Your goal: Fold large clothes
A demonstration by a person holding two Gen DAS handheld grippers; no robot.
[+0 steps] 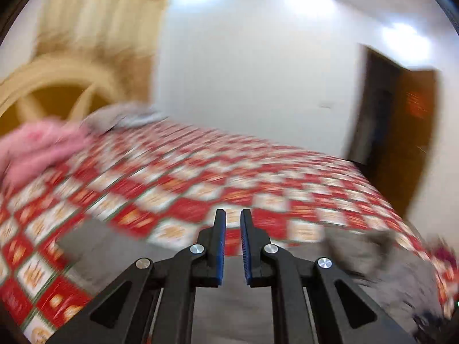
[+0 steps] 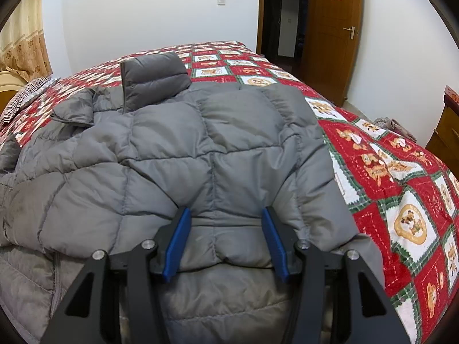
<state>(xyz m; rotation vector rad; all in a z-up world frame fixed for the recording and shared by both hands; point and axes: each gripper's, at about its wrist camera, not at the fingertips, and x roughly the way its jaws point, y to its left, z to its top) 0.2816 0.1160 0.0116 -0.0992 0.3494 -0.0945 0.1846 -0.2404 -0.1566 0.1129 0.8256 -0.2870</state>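
A grey quilted puffer jacket (image 2: 172,154) lies spread on the bed, one darker sleeve (image 2: 155,77) folded over its top. My right gripper (image 2: 226,212) is open, fingers wide apart, just above the jacket's near folded part, holding nothing. In the blurred left wrist view my left gripper (image 1: 233,215) has a narrow gap between its blue pads and holds nothing; it hovers over grey jacket fabric (image 1: 120,246) at the bed's near edge.
The bed has a red, white and green patchwork quilt (image 2: 401,189). A pink garment (image 1: 37,149) and striped cloth (image 2: 25,97) lie at the left. A brown door (image 2: 330,28), a wooden cabinet (image 2: 447,126) and a small grey cloth (image 2: 393,126) are at the right.
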